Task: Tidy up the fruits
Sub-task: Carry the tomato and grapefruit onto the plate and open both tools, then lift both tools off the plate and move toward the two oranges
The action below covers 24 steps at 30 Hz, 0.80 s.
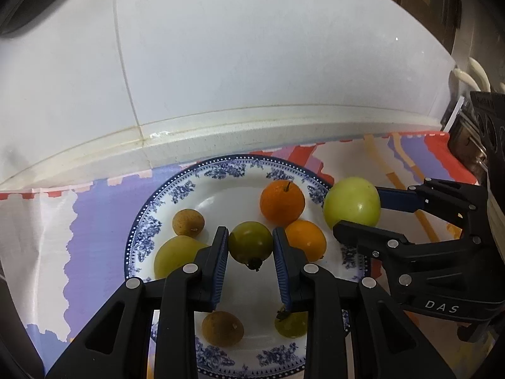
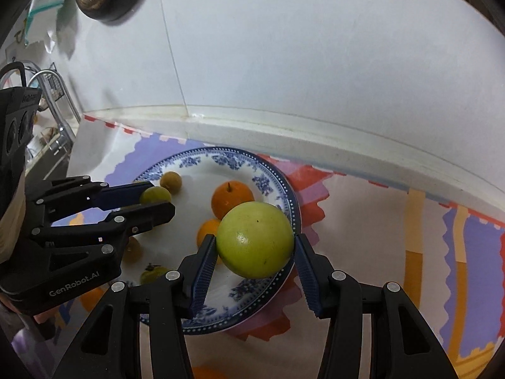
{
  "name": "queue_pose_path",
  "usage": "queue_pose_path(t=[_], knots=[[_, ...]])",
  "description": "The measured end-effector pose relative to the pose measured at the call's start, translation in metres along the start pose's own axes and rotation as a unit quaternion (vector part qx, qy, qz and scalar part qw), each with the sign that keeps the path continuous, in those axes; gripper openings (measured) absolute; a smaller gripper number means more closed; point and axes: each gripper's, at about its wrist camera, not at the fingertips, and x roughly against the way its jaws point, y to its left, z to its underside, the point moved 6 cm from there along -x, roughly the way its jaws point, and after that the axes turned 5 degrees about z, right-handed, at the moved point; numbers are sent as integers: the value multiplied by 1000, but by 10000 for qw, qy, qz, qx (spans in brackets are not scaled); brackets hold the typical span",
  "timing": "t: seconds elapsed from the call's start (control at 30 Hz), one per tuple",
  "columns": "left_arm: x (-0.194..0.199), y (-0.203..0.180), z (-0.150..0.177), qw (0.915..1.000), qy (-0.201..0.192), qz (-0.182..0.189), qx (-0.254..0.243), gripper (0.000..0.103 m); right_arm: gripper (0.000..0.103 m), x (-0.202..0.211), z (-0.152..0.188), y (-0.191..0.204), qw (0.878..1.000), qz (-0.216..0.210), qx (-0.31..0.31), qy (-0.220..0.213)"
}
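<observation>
A blue-and-white plate (image 1: 221,170) holds two oranges (image 1: 282,201), two brown longans (image 1: 188,222), a yellow-green fruit (image 1: 176,254) and another small green fruit (image 1: 292,323). My left gripper (image 1: 250,246) is shut on a small dark green fruit (image 1: 250,242) above the plate; it also shows in the right wrist view (image 2: 155,195). My right gripper (image 2: 255,248) is shut on a large green apple (image 2: 255,240) above the plate's right rim (image 2: 292,202); the apple also shows in the left wrist view (image 1: 352,202).
The plate lies on a colourful patterned cloth (image 2: 363,221) against a white tiled wall (image 1: 252,47). A sink tap and rack (image 2: 53,101) stand to the left. An orange fruit (image 2: 91,298) lies on the cloth left of the plate.
</observation>
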Motion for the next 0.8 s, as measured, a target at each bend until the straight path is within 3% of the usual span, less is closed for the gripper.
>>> queue_pose_path(t=[0.23,0.37,0.53,0.6,0.63,0.8], knots=[[-6,1,0,10000,41,-16,-43,30,51,-8,3,-3,9999,-54,-28,112],[-3,1,0,10000,9,-37,-55,41,51,-12,5,-4,9999,-64,-61,147],[15,3,0,9995,-177,-250,-103,48,51,-11,6,-3,9999,-40,-56,159],[25,4,0,9990,-276,-335,-117,53,56,-8,4,-2,9999,-11,-48,90],[30,4,0,9988,-317,-366,-113,54,60,-6,2,-1,10000,37,-28,31],[59,4,4,9975,-557,-442,-36,56,61,16,-3,3,9996,192,23,-219]])
